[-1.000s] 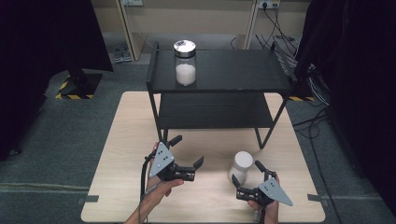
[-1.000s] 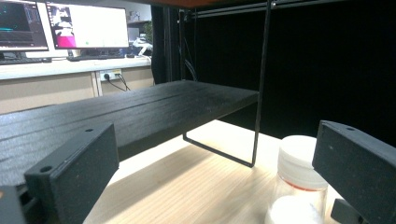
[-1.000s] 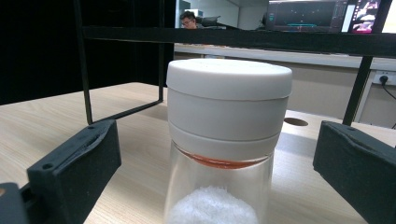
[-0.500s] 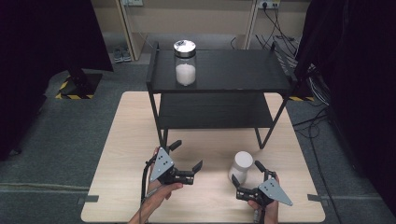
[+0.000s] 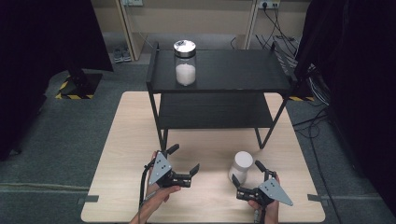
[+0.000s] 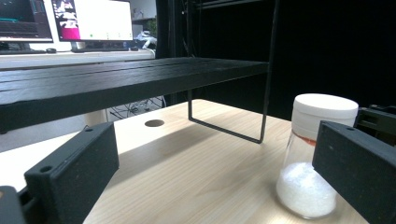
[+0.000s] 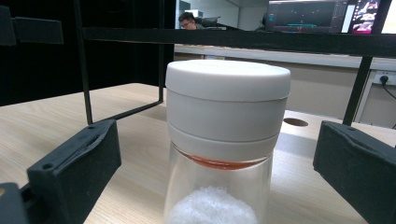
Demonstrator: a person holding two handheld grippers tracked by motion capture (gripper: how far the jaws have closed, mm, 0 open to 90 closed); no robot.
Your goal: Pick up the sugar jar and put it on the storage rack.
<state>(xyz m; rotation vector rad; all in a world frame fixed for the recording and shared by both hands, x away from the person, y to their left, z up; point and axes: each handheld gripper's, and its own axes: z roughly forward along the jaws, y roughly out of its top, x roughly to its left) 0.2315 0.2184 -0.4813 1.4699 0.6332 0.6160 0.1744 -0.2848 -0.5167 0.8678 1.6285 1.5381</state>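
Note:
A glass jar with a white lid [image 5: 242, 164] holding white grains stands upright on the wooden table [image 5: 130, 140], near its front right. My right gripper [image 5: 246, 172] is open, one jaw on each side of this jar [image 7: 226, 140], with gaps to the glass on both sides. To the jar's left, my left gripper [image 5: 185, 158] is open and empty, pointing toward the same jar [image 6: 310, 158], which stands ahead beside its right jaw. A second jar with a silver lid [image 5: 185, 63] sits on the top shelf of the black rack [image 5: 233, 77].
The black two-shelf rack stands on the far half of the table, its thin legs [image 5: 262, 135] just behind the white-lidded jar. Its lower shelf [image 5: 215, 109] is bare. Grey carpet surrounds the table, with cables [image 5: 280, 42] at the back right.
My left gripper has drifted slightly left and toward the table's near edge. The right gripper and the white-lidded jar have not moved.

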